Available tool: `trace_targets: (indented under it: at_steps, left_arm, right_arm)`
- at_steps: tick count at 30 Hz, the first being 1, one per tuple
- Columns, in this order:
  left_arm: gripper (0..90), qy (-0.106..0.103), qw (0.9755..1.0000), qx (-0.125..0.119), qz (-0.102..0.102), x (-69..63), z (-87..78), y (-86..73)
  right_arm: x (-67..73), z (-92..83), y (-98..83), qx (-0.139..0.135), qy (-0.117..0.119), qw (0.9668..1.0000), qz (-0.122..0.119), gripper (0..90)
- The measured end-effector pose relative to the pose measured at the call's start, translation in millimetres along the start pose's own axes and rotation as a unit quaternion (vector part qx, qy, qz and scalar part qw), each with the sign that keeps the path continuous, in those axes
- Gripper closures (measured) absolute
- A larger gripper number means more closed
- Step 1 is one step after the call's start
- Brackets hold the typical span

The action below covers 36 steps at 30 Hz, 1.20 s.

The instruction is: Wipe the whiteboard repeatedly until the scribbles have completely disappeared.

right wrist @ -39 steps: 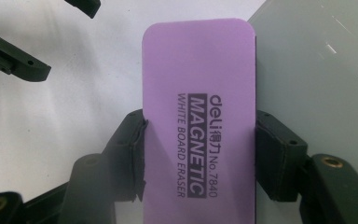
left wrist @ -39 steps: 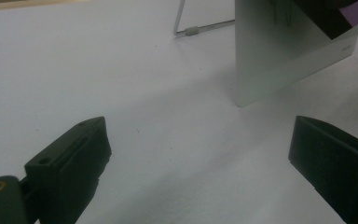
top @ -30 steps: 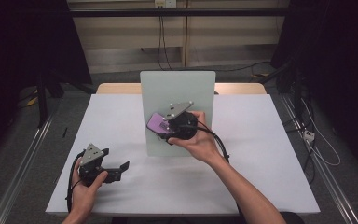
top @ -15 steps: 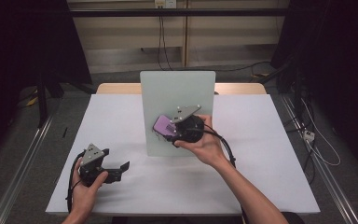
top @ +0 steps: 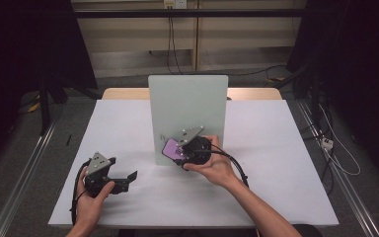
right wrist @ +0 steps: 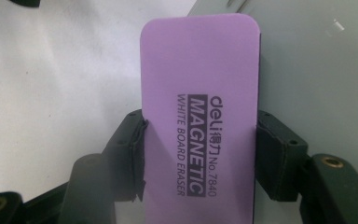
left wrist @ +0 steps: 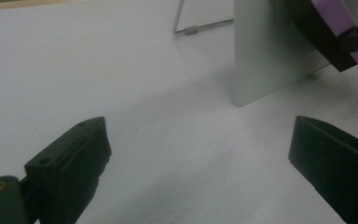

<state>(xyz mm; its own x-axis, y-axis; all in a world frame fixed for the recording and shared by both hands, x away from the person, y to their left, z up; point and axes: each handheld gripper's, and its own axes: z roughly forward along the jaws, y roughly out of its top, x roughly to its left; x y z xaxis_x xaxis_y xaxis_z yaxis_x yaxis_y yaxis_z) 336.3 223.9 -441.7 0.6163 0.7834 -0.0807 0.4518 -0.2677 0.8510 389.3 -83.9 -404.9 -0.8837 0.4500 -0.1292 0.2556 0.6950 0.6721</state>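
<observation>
Spreading across the high view is one white rectangular tabletop [top: 276,163], and toward its far edge, about midway between the left and right edges, stands one pale grey-green upright board [top: 187,106] on a thin wire stand [left wrist: 200,29]. Pressed flat or nearly flat against the lower part of that board, near its bottom edge, is one purple rectangular whiteboard eraser [right wrist: 198,116] with rounded corners and black printed lettering.

The right tongs [top: 177,153] pinch the eraser across its two long sides, about halfway along its length, jaws pressed in on the foam body. That looks like the sound place to hold it: the eraser seems light, with a soft, slightly yielding body, so the pads bite in a little and it should not slip easily. Being magnetic by its label, it may cling to the board and tug when lifted or slid; the board itself, propped on its stand, could tip or scoot if pushed hard.

The left tongs [top: 123,178] rest near the tabletop's near left corner, jaws spread wide with nothing between them.

Two tongs, one eraser, one board.
</observation>
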Motion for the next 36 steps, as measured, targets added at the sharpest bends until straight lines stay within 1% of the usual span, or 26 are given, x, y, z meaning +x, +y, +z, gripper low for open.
trace_targets:
  at_steps: [4,7,10,12,13,16,18,20,23,25,28,31,32,35,36]
  left_arm:
    - [4.9,0.001,1.0000,0.001,0.000,0.3,0.4,-0.1]
    - [4.9,0.000,1.0000,0.002,0.000,0.4,0.8,-0.2]
    - [5.0,0.001,1.0000,0.002,0.001,0.8,1.4,-0.2]
    - [4.9,0.001,1.0000,0.001,0.000,0.8,2.2,-0.4]
    - [4.9,0.001,1.0000,0.005,0.002,0.9,2.0,-0.2]
    - [4.9,0.000,1.0000,0.005,0.004,0.4,2.0,0.1]
    - [4.9,0.000,1.0000,0.006,0.004,0.6,2.3,0.1]
    - [5.0,-0.001,1.0000,0.006,0.004,0.5,2.3,-0.1]
    - [5.0,0.000,1.0000,0.003,0.001,0.6,1.8,-0.1]
    - [5.0,-0.001,1.0000,0.001,-0.001,1.1,1.6,-0.3]
    - [4.9,0.000,1.0000,0.002,-0.002,1.4,1.2,-0.4]
    - [5.0,0.000,1.0000,0.002,0.000,0.5,0.8,-0.1]
    - [4.9,0.000,1.0000,0.002,0.000,0.2,0.8,0.0]
    - [5.0,0.000,1.0000,0.002,0.000,0.2,0.8,0.0]
    - [5.0,0.000,1.0000,0.002,0.000,0.3,0.7,-0.1]
  right_arm:
    - [1.7,4.7,1.0,0.005,0.009,1.0000,0.001,41.8]
    - [3.8,8.0,1.8,0.008,0.010,0.9999,-0.002,41.8]
    - [3.2,7.0,3.0,0.006,0.010,0.9999,0.000,41.8]
    - [1.8,3.3,5.4,0.002,0.003,1.0000,-0.002,41.8]
    - [0.3,0.4,7.4,-0.003,-0.001,1.0000,-0.001,41.8]
    - [-6.6,-8.9,14.2,-0.020,-0.008,0.9997,0.008,41.8]
    - [-9.5,-12.9,19.5,-0.026,-0.013,0.9996,0.008,41.8]
    - [-11.4,-15.1,25.0,-0.031,-0.016,0.9994,0.006,41.8]
    - [-14.8,-17.5,32.4,-0.047,-0.016,0.9987,0.015,41.8]
    - [-15.6,-17.2,36.0,-0.052,-0.017,0.9984,0.015,41.8]
    - [-13.4,-14.7,36.8,-0.051,-0.021,0.9984,0.012,41.8]
    - [-9.1,-7.8,34.1,-0.047,-0.016,0.9987,0.009,41.8]
    - [-6.5,-4.2,32.7,-0.041,-0.012,0.9990,0.008,41.8]
    - [2.0,8.1,28.5,-0.025,-0.004,0.9996,-0.006,41.8]
    - [4.6,11.9,26.8,-0.021,0.001,0.9998,-0.008,41.8]
